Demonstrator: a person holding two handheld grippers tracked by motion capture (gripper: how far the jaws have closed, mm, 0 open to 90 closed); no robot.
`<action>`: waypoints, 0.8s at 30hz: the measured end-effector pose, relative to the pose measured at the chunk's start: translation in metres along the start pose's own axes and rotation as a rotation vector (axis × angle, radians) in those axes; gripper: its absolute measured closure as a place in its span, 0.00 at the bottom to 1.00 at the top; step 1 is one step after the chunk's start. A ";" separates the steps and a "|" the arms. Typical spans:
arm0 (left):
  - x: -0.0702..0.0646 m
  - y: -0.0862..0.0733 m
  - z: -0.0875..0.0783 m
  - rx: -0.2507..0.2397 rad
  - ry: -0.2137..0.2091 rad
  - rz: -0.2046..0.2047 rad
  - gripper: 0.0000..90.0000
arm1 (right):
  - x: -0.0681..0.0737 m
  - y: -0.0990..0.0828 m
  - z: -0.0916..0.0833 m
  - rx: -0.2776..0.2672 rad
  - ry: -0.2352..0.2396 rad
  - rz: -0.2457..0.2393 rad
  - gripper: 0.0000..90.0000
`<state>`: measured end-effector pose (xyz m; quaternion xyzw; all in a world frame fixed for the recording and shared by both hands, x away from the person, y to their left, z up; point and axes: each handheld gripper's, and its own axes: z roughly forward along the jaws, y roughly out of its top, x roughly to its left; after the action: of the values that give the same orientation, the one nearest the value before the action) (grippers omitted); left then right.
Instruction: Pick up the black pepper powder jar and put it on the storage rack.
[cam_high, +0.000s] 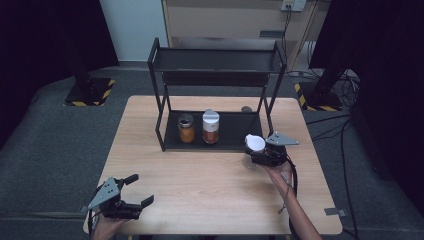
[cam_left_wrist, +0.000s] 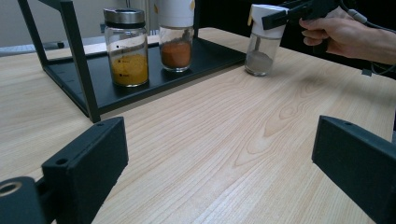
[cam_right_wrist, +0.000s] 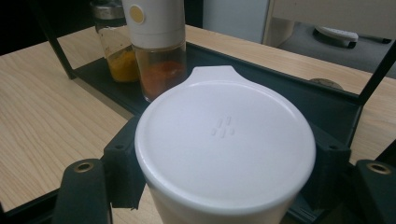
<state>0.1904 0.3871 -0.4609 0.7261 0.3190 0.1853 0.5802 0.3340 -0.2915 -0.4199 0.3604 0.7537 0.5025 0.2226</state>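
Now, the scene in brief:

Landmark: black two-tier metal rack (cam_high: 216, 95) at the far middle of the pale wooden table (cam_high: 200, 190); every place below is given from it.

Thing in hand: clear glass spice jar with a white flip-top cap (cam_left_wrist: 263, 39), a grey powder in its bottom. It stands upright on the table just off the rack's front right corner, outside the lower shelf.

Right gripper (cam_high: 257, 150): jaws pressed onto the white cap from both sides; the right gripper view looks straight down on the cap (cam_right_wrist: 225, 137), with black pads (cam_right_wrist: 122, 170) tight against its rim. Whether the jar's base has left the wood I cannot quite tell; it seems to rest there.

Left gripper (cam_high: 136, 190): jaws spread wide with nothing between them, low near the table's front left corner, well apart from the rack and from the jar.

On the lower shelf: round glass jar of yellow powder with a dark metal lid (cam_left_wrist: 125, 46) at the left, and just right of it a taller white-topped glass jar of orange-red powder (cam_left_wrist: 175, 35).

Key relation: the jar's long axis stands vertical, and the free stretch of lower shelf lies beyond and to the left of it, beside the orange-red jar. The right hand (cam_left_wrist: 338, 35) is by far the nearer, so the move is likely a short carry leftward and in under the upper tier.
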 end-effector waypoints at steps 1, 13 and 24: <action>0.000 0.000 0.000 0.000 0.000 0.000 0.03 | 0.001 0.001 -0.001 -0.001 -0.001 0.003 0.34; 0.000 0.000 0.000 0.000 0.000 0.002 0.03 | 0.012 0.025 -0.017 -0.019 -0.007 -0.019 0.34; 0.000 0.000 0.000 -0.001 0.000 0.000 0.03 | 0.017 0.048 -0.012 -0.011 0.002 -0.040 0.34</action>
<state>0.1902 0.3871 -0.4608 0.7259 0.3191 0.1853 0.5804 0.3300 -0.2749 -0.3706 0.3437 0.7579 0.5026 0.2340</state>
